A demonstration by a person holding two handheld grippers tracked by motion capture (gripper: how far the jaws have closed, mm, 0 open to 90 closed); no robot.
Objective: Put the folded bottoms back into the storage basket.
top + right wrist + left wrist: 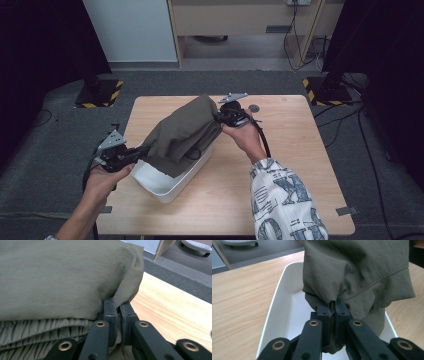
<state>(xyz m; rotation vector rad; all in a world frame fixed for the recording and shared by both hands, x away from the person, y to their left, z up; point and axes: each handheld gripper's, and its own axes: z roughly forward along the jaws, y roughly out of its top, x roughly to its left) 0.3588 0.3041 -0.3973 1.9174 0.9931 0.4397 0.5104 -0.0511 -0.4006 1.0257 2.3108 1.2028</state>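
High view: you hold the garment [182, 132], a folded olive-green piece of thin woven cloth, stretched between both grippers above the bin [172, 185]. Your left gripper [142, 151] has the near-left end; your right gripper [220, 117] has the far-right end. The cloth sags in soft folds, its lower part hanging into the white, smooth, rectangular plastic bin with rounded corners. The bin rests on the table [295, 175], a pale wood-grain top.

Left gripper view: your black jaws are closed tight on a bunched pinch of the garment [362, 270]; a stitched seam runs across the cloth, and the bin [279, 302] lies directly beneath.

Right gripper view: your jaws are clamped on a fold at the garment [62, 277] edge. A gathered, ribbed elastic band shows along the lower left.
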